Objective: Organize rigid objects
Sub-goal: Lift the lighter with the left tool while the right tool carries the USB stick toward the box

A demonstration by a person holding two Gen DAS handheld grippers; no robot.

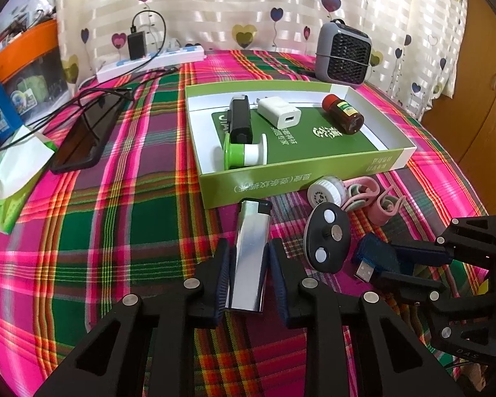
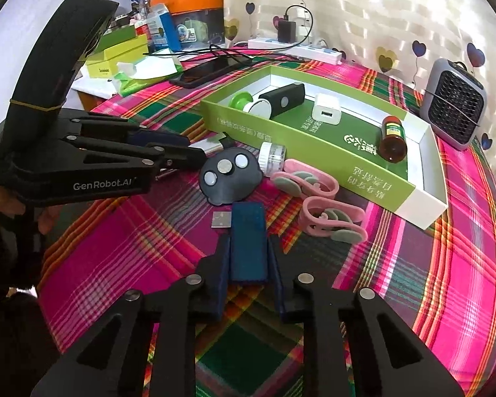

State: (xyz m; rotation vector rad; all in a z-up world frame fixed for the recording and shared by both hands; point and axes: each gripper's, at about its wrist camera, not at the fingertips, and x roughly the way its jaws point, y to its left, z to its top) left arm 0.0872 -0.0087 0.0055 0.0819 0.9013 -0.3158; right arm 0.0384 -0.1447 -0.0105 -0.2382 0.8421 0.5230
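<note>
Heart-print curtain (image 1: 248, 10) behind plaid tablecloth (image 1: 115, 205); wooden cabinet (image 1: 486, 99) right.

My left wrist camera sat low over the plaid cloth (image 1: 122, 231), looking forward at the green box (image 1: 281, 178) near frame centre. My right wrist camera faced it obliquely from the right, equally close; both views shared that box (image 2: 301, 152).

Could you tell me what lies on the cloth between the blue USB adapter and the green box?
In the right wrist view, the two pink cable clips lie between the blue USB adapter and the green box.
</note>
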